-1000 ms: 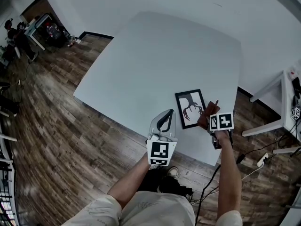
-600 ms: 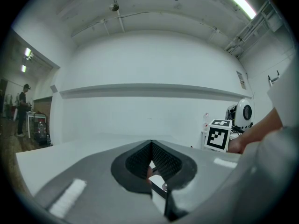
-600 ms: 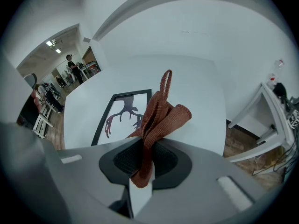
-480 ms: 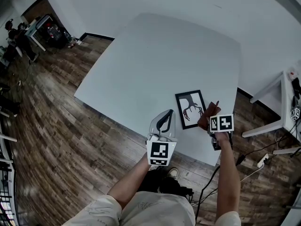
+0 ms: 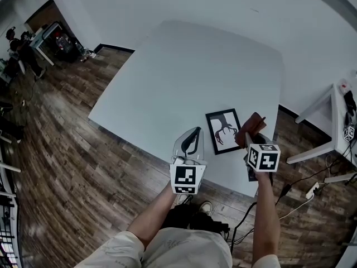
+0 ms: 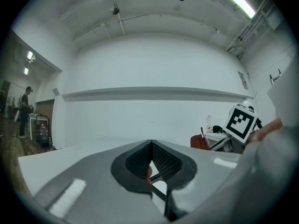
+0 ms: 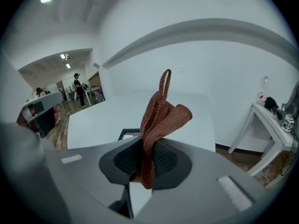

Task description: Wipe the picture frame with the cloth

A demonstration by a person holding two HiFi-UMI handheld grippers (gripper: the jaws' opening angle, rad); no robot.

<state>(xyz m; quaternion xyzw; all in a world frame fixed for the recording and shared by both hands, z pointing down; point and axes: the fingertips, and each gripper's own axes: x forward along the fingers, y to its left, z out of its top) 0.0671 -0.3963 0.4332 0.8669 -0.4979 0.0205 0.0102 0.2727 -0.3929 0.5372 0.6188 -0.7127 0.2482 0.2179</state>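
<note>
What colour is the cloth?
Reddish-brown cloth, clearest in the right gripper view.

Left claw [image 6: 150,148] closed, right claw [image 7: 144,160] pinching cloth [image 7: 163,113]

The cloth [image 7: 161,111] is rust-brown, ribbed. The picture frame [image 5: 225,132] is black around white, with a dark branching figure. The tabletop [image 5: 184,77] is white.
</note>
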